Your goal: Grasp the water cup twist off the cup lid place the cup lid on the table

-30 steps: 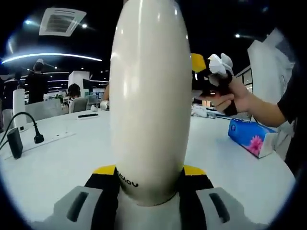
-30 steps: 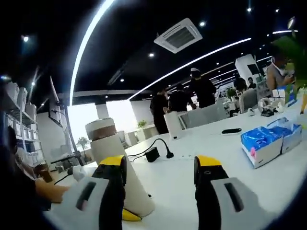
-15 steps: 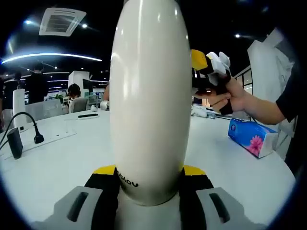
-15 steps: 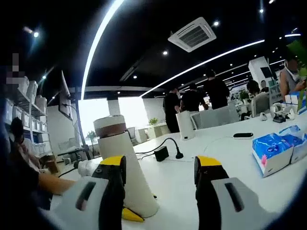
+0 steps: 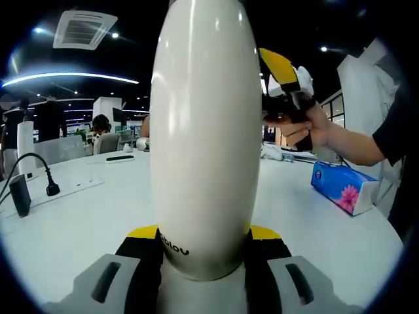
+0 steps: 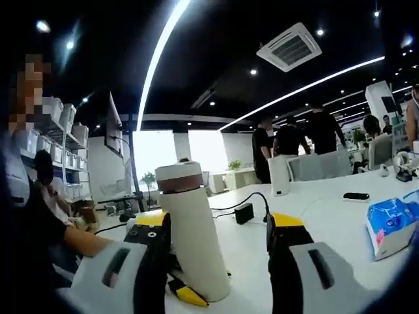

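A tall white water cup (image 5: 204,144) rises close in front of the left gripper view, and my left gripper (image 5: 204,233) is shut on its lower body. In the right gripper view the same cup (image 6: 194,242) stands upright on the white table (image 6: 327,222), with a brown band and a white lid (image 6: 177,171) on top. My right gripper (image 6: 219,224) is open; the cup sits just inside its left jaw, and the lid stands above the jaw tips. Seen from the left gripper view, a hand holds the right gripper (image 5: 283,78) beside the cup's upper right.
A blue tissue pack (image 5: 344,186) lies on the table to the right (image 6: 393,226). A black adapter with its cable (image 6: 244,212) and a dark phone (image 6: 359,195) lie farther back. Several people stand behind the table. A person's sleeve (image 6: 39,248) is at the left.
The right gripper view has swung toward the cup, which now sits nearer its centre and larger. In the left gripper view the right gripper has risen and tilted beside the cup's top.
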`<state>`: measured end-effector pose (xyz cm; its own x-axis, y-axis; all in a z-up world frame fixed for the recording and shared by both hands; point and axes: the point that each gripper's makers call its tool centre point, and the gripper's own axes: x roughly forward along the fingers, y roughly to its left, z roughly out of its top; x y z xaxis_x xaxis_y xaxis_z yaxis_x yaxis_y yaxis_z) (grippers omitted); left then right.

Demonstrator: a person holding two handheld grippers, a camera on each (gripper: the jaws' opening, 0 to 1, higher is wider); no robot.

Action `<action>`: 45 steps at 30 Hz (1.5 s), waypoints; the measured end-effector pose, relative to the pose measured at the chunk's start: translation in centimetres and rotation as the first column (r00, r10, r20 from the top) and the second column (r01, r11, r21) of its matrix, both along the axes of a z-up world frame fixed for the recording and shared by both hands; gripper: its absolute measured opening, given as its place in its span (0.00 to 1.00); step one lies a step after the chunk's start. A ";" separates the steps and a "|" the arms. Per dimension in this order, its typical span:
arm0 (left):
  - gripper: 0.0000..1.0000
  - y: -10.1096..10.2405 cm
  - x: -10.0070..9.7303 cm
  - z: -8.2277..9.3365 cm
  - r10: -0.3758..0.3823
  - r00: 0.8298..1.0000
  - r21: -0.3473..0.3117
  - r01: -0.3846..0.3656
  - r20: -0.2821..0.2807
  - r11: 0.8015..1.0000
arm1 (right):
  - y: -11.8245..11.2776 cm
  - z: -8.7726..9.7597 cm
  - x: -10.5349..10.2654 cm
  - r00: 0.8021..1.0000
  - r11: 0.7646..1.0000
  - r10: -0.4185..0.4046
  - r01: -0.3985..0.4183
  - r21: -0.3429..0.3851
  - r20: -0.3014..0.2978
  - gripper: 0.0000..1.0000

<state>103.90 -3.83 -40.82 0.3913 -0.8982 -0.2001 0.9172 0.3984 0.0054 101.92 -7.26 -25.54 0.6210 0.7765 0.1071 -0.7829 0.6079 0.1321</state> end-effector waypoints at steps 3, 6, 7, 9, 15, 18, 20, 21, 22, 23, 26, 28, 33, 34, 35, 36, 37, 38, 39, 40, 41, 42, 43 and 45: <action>0.50 0.0 0.0 0.0 0.001 1.000 0.001 -0.001 0.000 1.000 | 0.9 0.0 -0.4 0.999 0.999 0.032 -0.031 -0.039 0.035 0.61; 0.50 0.0 0.0 0.0 0.002 1.000 0.002 -0.002 0.000 1.000 | 1.9 -0.1 -0.8 0.996 0.995 0.062 -0.058 -0.076 0.056 0.61; 0.50 0.0 0.0 0.0 0.003 1.000 0.002 -0.003 0.000 1.000 | 2.2 0.0 -0.9 0.995 0.994 0.074 -0.068 -0.083 0.072 0.61; 0.50 0.0 0.0 0.0 0.003 1.000 0.003 -0.003 0.000 1.000 | 2.7 0.1 -1.2 0.991 0.992 0.092 -0.082 -0.099 0.098 0.61; 0.50 0.1 -0.1 0.0 0.005 1.000 0.006 -0.005 -0.001 1.000 | 3.3 0.5 -1.1 0.985 0.988 0.118 -0.105 -0.110 0.123 0.61; 0.50 0.1 -0.1 0.0 0.005 1.000 0.007 -0.005 -0.002 1.000 | 3.2 1.3 -0.8 0.986 0.992 0.115 -0.107 -0.068 0.118 0.61; 0.50 0.1 -0.1 0.0 0.005 1.000 0.007 -0.005 -0.002 1.000 | 3.1 1.7 -0.6 0.988 0.993 0.114 -0.110 -0.039 0.105 0.61; 0.50 0.1 -0.1 0.0 0.006 1.000 0.007 -0.006 -0.002 1.000 | 3.1 1.8 -0.6 0.988 0.993 0.115 -0.111 -0.037 0.104 0.61; 0.50 0.1 -0.1 0.0 0.005 1.000 0.007 -0.005 -0.002 1.000 | 3.1 2.0 -0.7 0.987 0.993 0.115 -0.112 -0.034 0.107 0.61; 0.50 0.1 -0.2 0.0 0.005 1.000 0.008 -0.005 -0.002 1.000 | 3.2 2.2 -0.7 0.987 0.993 0.116 -0.113 -0.034 0.111 0.61; 0.50 0.1 -0.2 0.0 0.006 1.000 0.008 -0.006 -0.002 1.000 | 3.5 2.9 -1.1 0.984 0.992 0.127 -0.124 -0.034 0.123 0.61; 0.50 0.1 -0.2 0.0 0.006 1.000 0.008 -0.006 -0.002 1.000 | 3.7 3.2 -1.2 0.982 0.991 0.135 -0.131 -0.041 0.131 0.61; 0.50 0.1 -0.3 0.0 0.006 1.000 0.007 -0.006 -0.001 1.000 | 4.2 4.1 -1.1 0.977 0.989 0.145 -0.139 -0.048 0.156 0.62; 0.50 0.1 -0.3 0.0 0.007 1.000 0.007 -0.007 -0.002 1.000 | 4.2 4.3 -1.0 0.977 0.989 0.146 -0.140 -0.048 0.158 0.62; 0.50 0.1 -0.3 0.0 0.007 1.000 0.007 -0.007 -0.002 1.000 | 4.3 4.4 -0.9 0.976 0.989 0.145 -0.139 -0.047 0.162 0.62; 0.50 0.1 -0.4 0.0 0.007 1.000 0.007 -0.006 -0.002 1.000 | 4.4 4.5 -0.7 0.976 0.989 0.143 -0.137 -0.048 0.164 0.62; 0.50 0.1 -0.4 0.0 0.007 1.000 0.008 -0.007 -0.002 1.000 | 4.5 4.6 -0.6 0.976 0.989 0.143 -0.137 -0.048 0.165 0.62; 0.50 0.1 -0.4 0.0 0.007 1.000 0.008 -0.007 -0.002 1.000 | 4.6 4.6 -0.6 0.976 0.989 0.144 -0.138 -0.048 0.164 0.62; 0.50 0.1 -0.4 0.0 0.006 1.000 0.008 -0.006 -0.002 1.000 | 4.7 4.7 -0.5 0.975 0.989 0.145 -0.140 -0.045 0.166 0.62; 0.50 0.1 -0.4 0.0 0.006 1.000 0.008 -0.006 -0.002 1.000 | 4.8 4.8 -0.4 0.975 0.989 0.145 -0.139 -0.044 0.167 0.62; 0.50 0.1 -0.5 0.0 0.006 1.000 0.008 -0.006 -0.002 1.000 | 4.9 4.9 -0.4 0.975 0.989 0.145 -0.139 -0.045 0.167 0.62; 0.50 0.1 -0.5 0.0 0.006 1.000 0.008 -0.006 -0.002 1.000 | 5.1 4.9 -0.4 0.975 0.989 0.148 -0.142 -0.047 0.168 0.62; 0.50 0.1 -0.5 -0.1 0.006 1.000 0.008 -0.006 -0.002 1.000 | 5.2 5.0 -0.4 0.974 0.988 0.150 -0.144 -0.049 0.168 0.62; 0.50 0.1 -0.5 -0.1 0.006 1.000 0.008 -0.006 -0.002 1.000 | 5.4 5.1 -0.4 0.973 0.987 0.155 -0.148 -0.056 0.170 0.62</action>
